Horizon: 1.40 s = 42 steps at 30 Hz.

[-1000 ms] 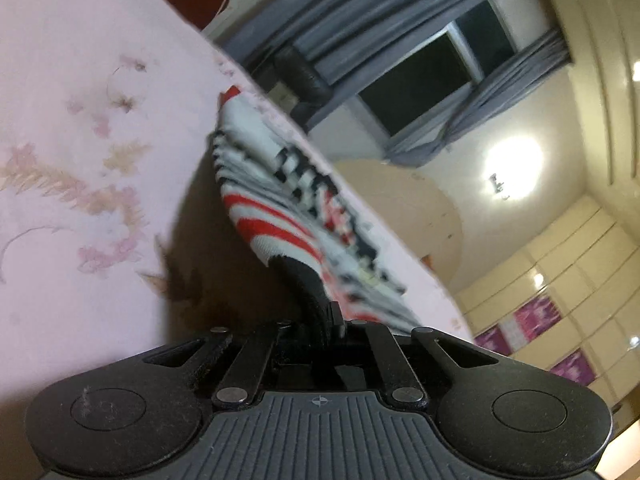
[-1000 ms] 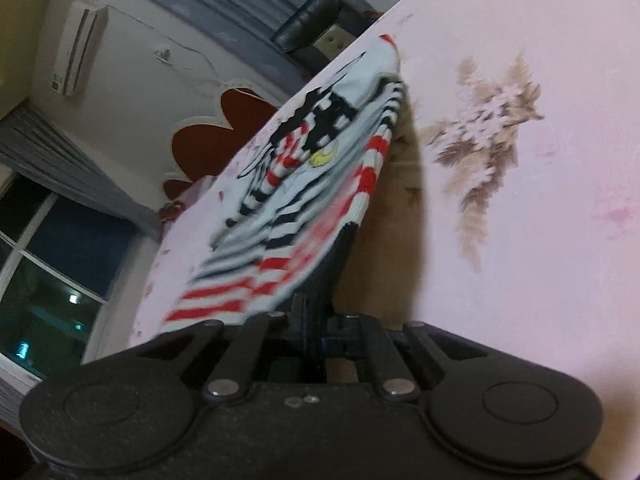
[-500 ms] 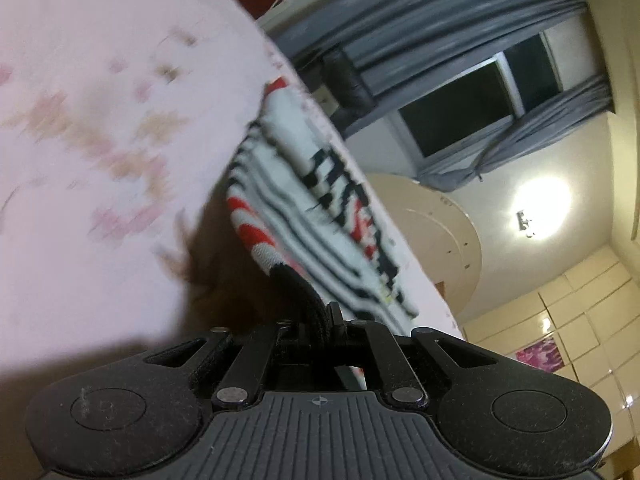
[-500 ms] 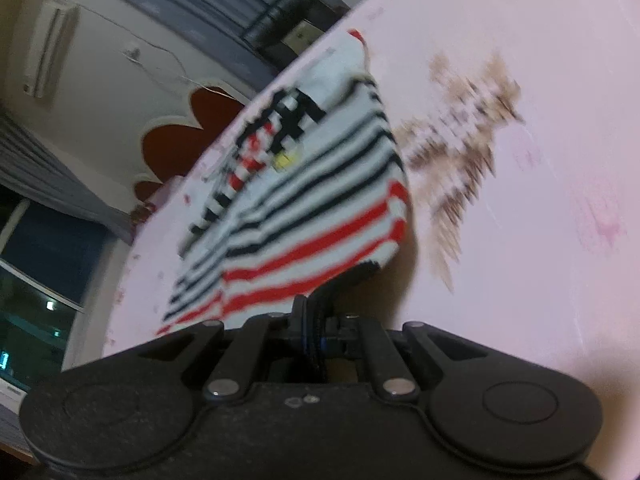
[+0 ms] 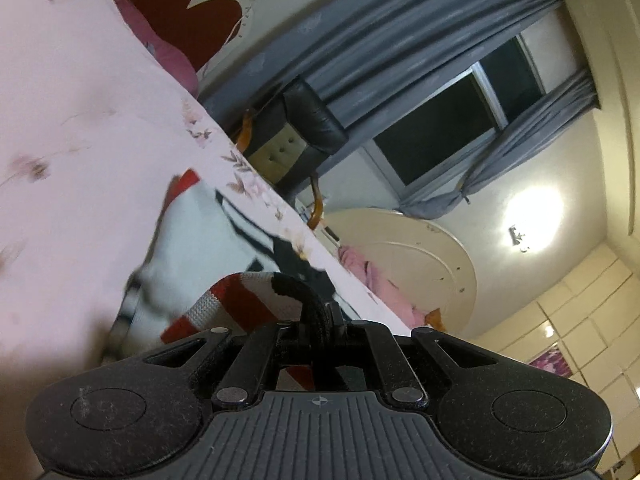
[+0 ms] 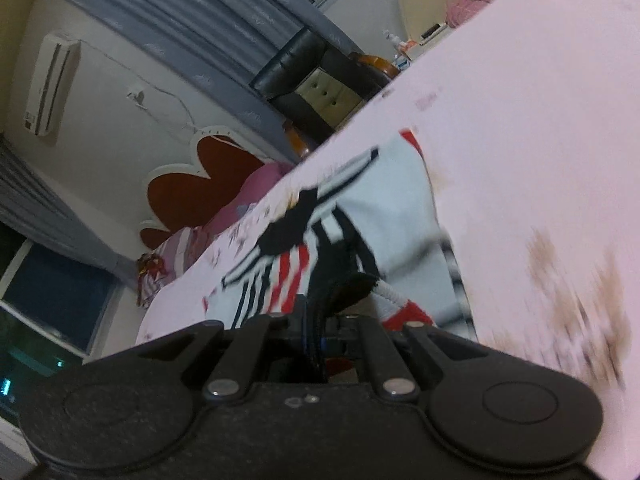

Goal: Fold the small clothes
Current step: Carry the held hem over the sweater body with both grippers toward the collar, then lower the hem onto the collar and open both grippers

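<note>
Both claws have carried the hem forward since the earlier frames, so more white inner side shows. At lower centre, the left claw (image 5: 320,316) and right claw (image 6: 320,312) each stay clamped on the striped garment's (image 5: 192,240) dark edge. Beyond, it lies mid-frame on the pink floral bed (image 5: 72,92). Farther off: a black chair (image 5: 308,120), grey curtains (image 5: 400,36), a headboard (image 6: 192,184).

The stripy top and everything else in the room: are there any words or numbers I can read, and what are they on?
No words or numbers can be read here.
striped garment: it has a black print, but it is folded over and blurred.
air conditioner: any label is too small to read.
bottle past the bed: its label is too small to read.
left gripper: only a small round mark on its body, no letters.
</note>
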Available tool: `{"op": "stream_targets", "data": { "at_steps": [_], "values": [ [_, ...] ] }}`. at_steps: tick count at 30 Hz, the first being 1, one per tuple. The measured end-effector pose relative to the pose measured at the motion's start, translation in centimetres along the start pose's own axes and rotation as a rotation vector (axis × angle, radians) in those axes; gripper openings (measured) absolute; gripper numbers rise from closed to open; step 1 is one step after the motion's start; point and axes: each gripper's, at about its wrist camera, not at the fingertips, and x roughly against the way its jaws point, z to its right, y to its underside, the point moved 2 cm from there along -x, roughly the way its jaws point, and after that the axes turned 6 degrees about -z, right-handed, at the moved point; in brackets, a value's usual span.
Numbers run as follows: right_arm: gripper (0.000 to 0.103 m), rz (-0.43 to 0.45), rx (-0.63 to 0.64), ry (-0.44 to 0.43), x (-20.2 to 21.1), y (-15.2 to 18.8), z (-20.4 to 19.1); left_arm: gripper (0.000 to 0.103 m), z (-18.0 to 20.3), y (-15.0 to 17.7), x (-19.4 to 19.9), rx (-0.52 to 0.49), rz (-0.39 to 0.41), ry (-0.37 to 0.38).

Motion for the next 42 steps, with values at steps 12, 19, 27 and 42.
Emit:
{"op": "stream_targets", "data": {
  "at_steps": [12,19,27,42],
  "values": [
    [0.008,-0.101,-0.039,0.116,-16.2,-10.2,3.3,0.005,-4.8,-6.6,-15.0,-0.028,-0.157,-0.108],
    [0.028,-0.047,-0.037,0.076,-18.8,-11.9,5.0,0.005,-5.8,-7.7,-17.2,-0.062,-0.138,-0.092],
    [0.049,0.044,0.114,0.102,-16.6,-13.5,3.2,0.064,-2.0,-8.5,-16.3,-0.291,-0.053,-0.115],
    [0.026,-0.113,0.677,0.487,-22.2,-9.4,-1.3,0.005,-0.4,-8.0,-21.5,-0.578,-0.209,-0.441]
  ]
}}
